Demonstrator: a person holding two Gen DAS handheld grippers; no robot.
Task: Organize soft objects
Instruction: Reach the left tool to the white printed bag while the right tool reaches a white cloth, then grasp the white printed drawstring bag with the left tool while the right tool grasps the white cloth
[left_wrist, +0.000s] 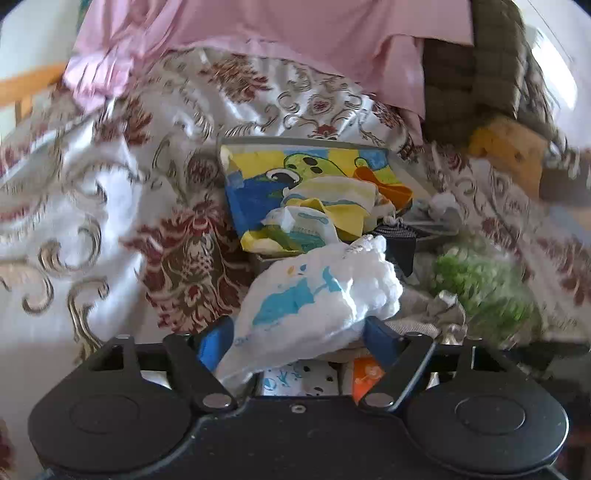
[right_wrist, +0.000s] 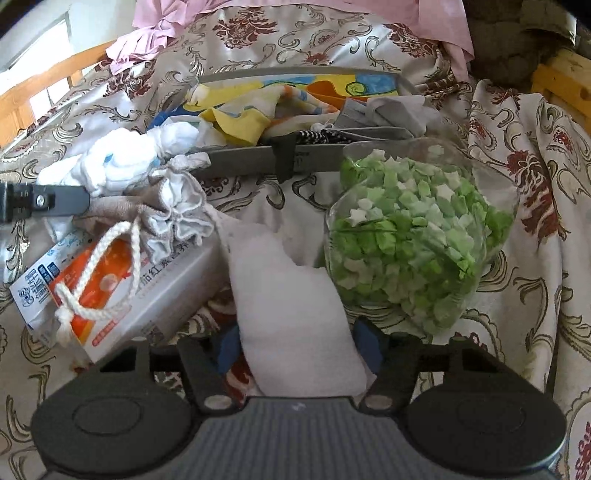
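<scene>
The white bundle is clamped between the left fingers; soft, light, best gripped mid-body. The white pad is pinched between the right fingers.

L tongs clamp a white cloth w/ blue print. Ahead: grey bin w/ colourful fabrics, on floral bedspread. Green bag at right.
</scene>
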